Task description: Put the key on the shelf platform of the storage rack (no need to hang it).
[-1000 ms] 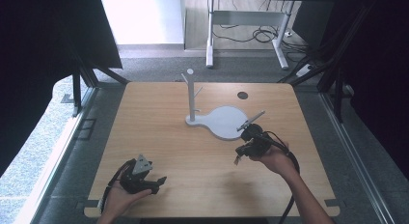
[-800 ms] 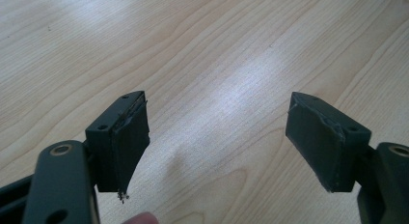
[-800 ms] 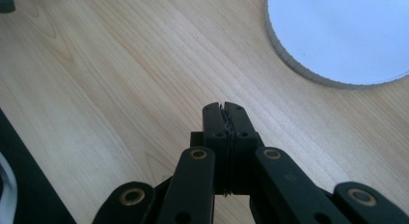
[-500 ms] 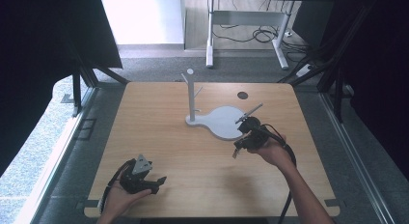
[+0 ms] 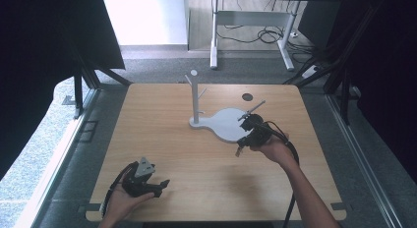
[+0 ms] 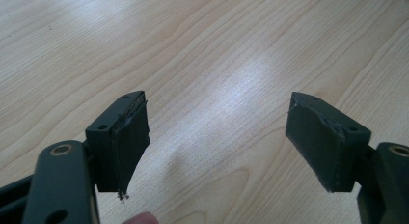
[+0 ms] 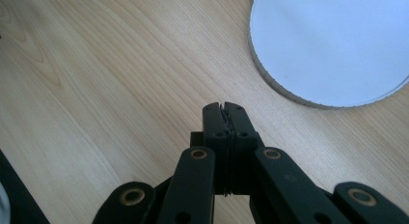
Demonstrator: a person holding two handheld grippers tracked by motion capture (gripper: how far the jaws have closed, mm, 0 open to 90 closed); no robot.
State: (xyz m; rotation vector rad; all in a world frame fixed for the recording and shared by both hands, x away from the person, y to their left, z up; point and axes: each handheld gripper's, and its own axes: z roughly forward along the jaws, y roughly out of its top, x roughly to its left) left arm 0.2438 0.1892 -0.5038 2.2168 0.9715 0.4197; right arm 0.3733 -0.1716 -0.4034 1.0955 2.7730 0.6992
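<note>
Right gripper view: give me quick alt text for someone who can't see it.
The right gripper has its two black jaws pressed shut with nothing between them, pointing down at bare light wooden table. The curved edge of a white flat base plate lies on the wood just beyond the tips, at upper right, apart from them.

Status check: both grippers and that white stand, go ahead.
Left gripper open, empty, over bare table. Right gripper shut, empty, beside white stand base. Nothing between.

Pale wood-grain table, faintly glossy
</note>
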